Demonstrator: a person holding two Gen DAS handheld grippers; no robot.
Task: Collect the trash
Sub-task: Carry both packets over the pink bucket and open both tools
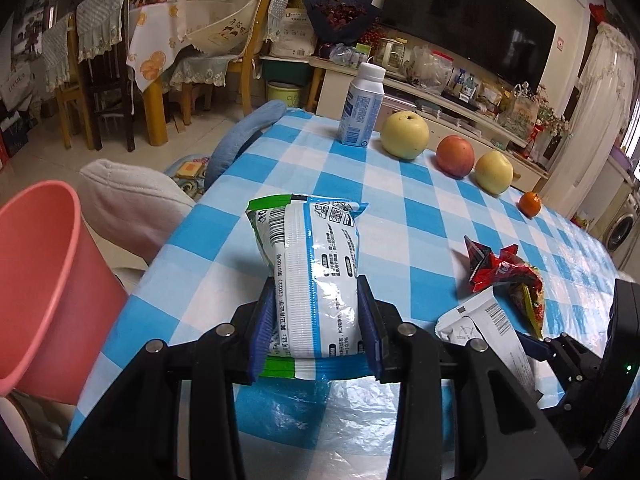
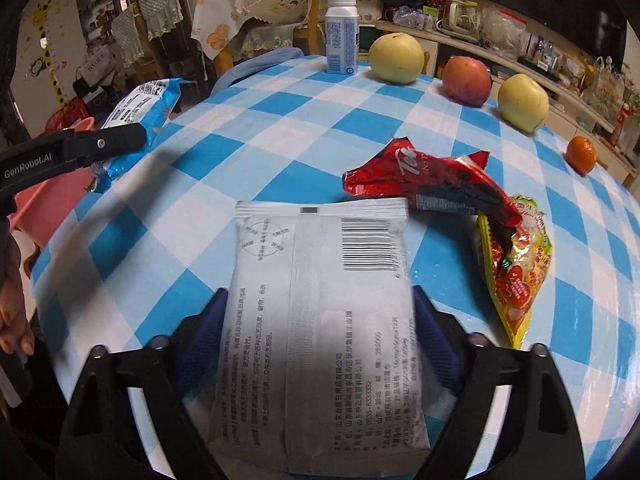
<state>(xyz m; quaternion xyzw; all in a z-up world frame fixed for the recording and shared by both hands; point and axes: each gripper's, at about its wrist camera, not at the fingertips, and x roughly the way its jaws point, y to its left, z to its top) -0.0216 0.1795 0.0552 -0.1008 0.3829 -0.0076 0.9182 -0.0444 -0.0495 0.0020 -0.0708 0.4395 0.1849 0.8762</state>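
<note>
Left gripper [image 1: 316, 320] has its blue pads clamped on a blue, green and white printed snack packet [image 1: 312, 272], lifted over the near left of the blue-and-white checked tablecloth [image 1: 400, 208], with the pink plastic bin [image 1: 48, 280] just left of the table edge. Right gripper [image 2: 320, 320] is closed on a flat white barcode-printed sachet [image 2: 320, 300], low over the cloth. A crumpled red foil wrapper [image 2: 432, 184] lies beyond, overlapping a yellow-edged snack bag [image 2: 516, 272]. At the far edge stand a white-and-blue milk bottle [image 2: 341, 36], yellow apples [image 2: 396, 58], a red apple [image 2: 466, 80] and a small orange [image 2: 581, 155].
</note>
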